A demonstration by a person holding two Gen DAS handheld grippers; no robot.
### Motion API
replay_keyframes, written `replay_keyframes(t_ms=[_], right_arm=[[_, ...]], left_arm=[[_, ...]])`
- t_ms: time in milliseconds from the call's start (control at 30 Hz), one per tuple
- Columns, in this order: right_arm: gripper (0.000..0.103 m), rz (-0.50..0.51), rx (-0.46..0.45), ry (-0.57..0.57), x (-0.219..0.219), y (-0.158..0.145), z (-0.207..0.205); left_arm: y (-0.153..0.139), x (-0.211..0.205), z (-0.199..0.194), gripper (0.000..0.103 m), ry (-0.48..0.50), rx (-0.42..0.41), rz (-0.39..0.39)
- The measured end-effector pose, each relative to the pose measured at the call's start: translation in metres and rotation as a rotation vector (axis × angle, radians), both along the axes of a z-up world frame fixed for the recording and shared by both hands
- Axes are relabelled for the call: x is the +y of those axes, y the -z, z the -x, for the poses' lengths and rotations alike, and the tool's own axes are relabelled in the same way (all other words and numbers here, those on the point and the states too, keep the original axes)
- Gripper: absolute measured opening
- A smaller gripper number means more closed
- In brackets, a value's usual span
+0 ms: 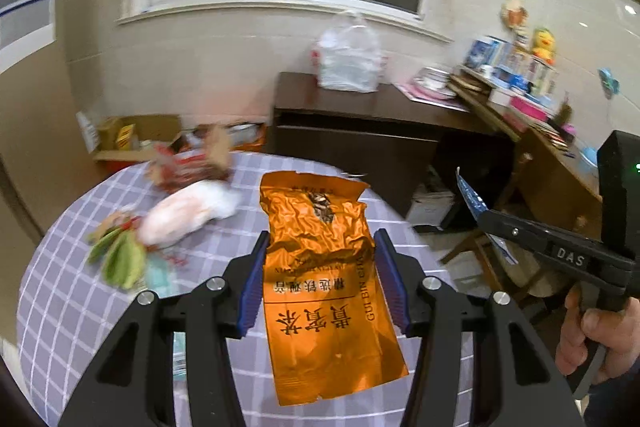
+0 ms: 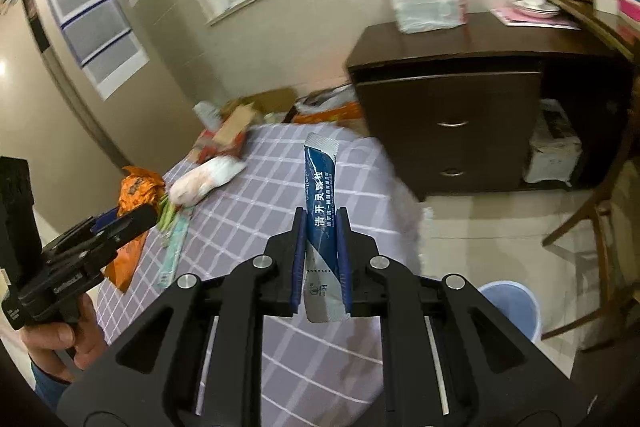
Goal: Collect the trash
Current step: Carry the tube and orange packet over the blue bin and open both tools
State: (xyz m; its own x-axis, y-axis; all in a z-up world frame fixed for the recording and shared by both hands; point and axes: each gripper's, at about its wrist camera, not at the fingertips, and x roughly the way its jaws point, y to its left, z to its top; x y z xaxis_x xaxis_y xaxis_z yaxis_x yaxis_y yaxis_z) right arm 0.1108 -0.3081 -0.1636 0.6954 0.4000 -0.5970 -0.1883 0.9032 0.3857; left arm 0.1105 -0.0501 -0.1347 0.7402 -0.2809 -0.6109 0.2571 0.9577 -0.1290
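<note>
the left claw point(image 1: 320, 267) is clamped across the middle of a crinkled orange foil tea packet point(image 1: 324, 279), torn open at its top, and holds it lifted above the round surface with the lilac checked cloth point(image 1: 64, 291). gripping it mid-body keeps the torn mouth pointing away and upward, which probably stops any leftover contents from spilling. the right claw point(image 2: 320, 247) is narrowed onto a slim blue and white sachet point(image 2: 320, 195), pinching it near its lower half so the long end stands up between the fingers; it too is off the surface.

more trash lies on the cloth: a crumpled white wrapper point(image 1: 188, 215), green and red wrapper scraps point(image 1: 120, 255) just beside it, and a red and brown torn package point(image 1: 188, 163) near the far edge. a pale blue round bin point(image 2: 512, 307) stands on the floor by the surface, below the right claw, so both held pieces seem meant for it; the sachet is nearer and likely drops first.
</note>
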Motion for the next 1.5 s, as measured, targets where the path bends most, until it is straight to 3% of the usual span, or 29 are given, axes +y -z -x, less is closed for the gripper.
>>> replay_keyframes(t_ms=[233, 467, 700, 967, 1000, 1033, 1067, 1100, 1167, 1300, 1500], right_arm=[[0.015, -0.031, 0.015, 0.184, -0.090, 0.007, 0.020], [0.015, -0.048, 0.115, 0.349, -0.167, 0.049, 0.032], [0.015, -0.084, 0.192, 0.403, -0.200, 0.086, 0.037], [0.017, -0.116, 0.239, 0.412, -0.218, 0.115, 0.029], [0.019, -0.118, 0.243, 0.409, -0.220, 0.119, 0.027], [0.026, -0.122, 0.252, 0.413, -0.222, 0.124, 0.025], [0.055, -0.126, 0.260, 0.429, -0.226, 0.128, 0.023], [0.077, -0.133, 0.267, 0.446, -0.229, 0.131, 0.023], [0.078, -0.160, 0.264, 0.464, -0.235, 0.135, 0.025], [0.094, -0.158, 0.271, 0.486, -0.240, 0.136, 0.031], [0.097, -0.130, 0.278, 0.506, -0.236, 0.129, 0.032]], left_arm=[[0.004, -0.085, -0.005, 0.051, 0.166, 0.004, -0.025], [0.036, -0.177, -0.010, 0.051, 0.334, 0.080, -0.065], [0.077, -0.251, -0.021, 0.051, 0.436, 0.174, -0.131], [0.115, -0.294, -0.035, 0.052, 0.485, 0.268, -0.181], [0.118, -0.297, -0.038, 0.052, 0.489, 0.279, -0.179], [0.124, -0.302, -0.042, 0.064, 0.493, 0.300, -0.181], [0.128, -0.304, -0.045, 0.082, 0.492, 0.312, -0.184], [0.130, -0.306, -0.047, 0.087, 0.481, 0.314, -0.191], [0.128, -0.305, -0.050, 0.088, 0.470, 0.305, -0.192], [0.117, -0.293, -0.054, 0.091, 0.437, 0.275, -0.169], [0.094, -0.271, -0.056, 0.091, 0.397, 0.228, -0.129]])
